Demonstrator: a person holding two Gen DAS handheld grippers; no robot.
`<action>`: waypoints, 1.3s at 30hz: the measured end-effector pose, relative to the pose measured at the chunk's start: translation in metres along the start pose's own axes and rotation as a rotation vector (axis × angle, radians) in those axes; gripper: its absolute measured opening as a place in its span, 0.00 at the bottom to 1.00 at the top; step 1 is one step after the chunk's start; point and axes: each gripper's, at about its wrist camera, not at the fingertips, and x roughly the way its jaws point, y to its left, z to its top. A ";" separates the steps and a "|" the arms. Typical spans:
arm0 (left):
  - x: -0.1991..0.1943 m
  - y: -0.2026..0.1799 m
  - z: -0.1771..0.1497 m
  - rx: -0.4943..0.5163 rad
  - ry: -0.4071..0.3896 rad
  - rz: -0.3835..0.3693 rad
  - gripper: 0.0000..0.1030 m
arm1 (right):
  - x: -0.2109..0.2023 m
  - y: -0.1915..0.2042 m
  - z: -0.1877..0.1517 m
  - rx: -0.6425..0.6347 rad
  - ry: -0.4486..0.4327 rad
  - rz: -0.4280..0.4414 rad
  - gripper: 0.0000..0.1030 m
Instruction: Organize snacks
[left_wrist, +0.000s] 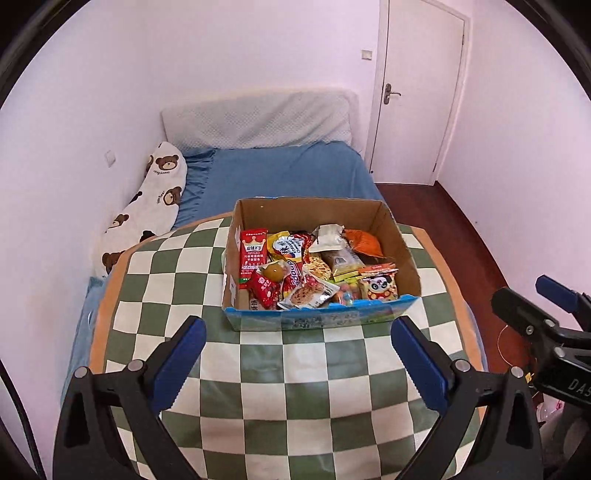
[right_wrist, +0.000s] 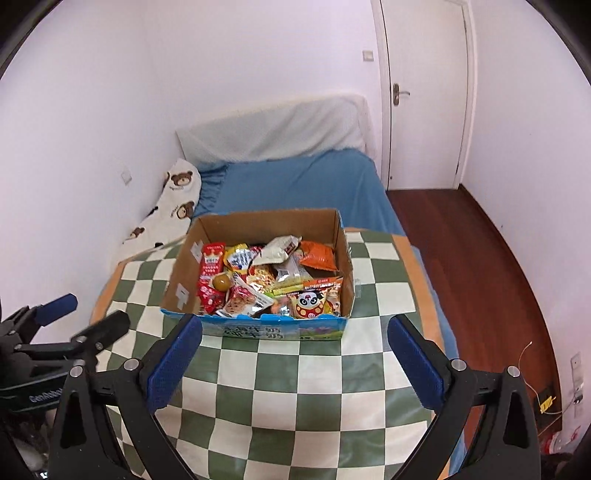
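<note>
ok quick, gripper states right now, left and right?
Left gripper: open, holding nothing, short of the snack box.
Right gripper: open, holding nothing, also short of the box.

Matt brown cardboard is seen in the box (left_wrist: 402, 243), glossy plastic film in the snack packets (left_wrist: 306, 273), soft woven cloth in the checked blanket (left_wrist: 288, 376), polished wood in the floor (right_wrist: 469, 251).

- Our left hand-held gripper (left_wrist: 297, 363): black angular frame, silver pivot screws, ribbed blue finger pads (left_wrist: 180, 363).
- Our right hand-held gripper (right_wrist: 293, 363): matching black frame, blue pads, white lettering on its body.
</note>
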 end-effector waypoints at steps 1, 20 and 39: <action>-0.004 -0.001 -0.001 -0.003 0.001 -0.002 1.00 | -0.006 0.001 -0.001 0.001 -0.007 -0.002 1.00; -0.054 -0.003 -0.010 -0.041 -0.084 0.006 1.00 | -0.066 0.009 -0.007 -0.029 -0.077 -0.035 1.00; 0.038 -0.002 0.017 -0.064 0.010 0.074 1.00 | 0.028 -0.013 0.020 0.009 -0.032 -0.095 1.00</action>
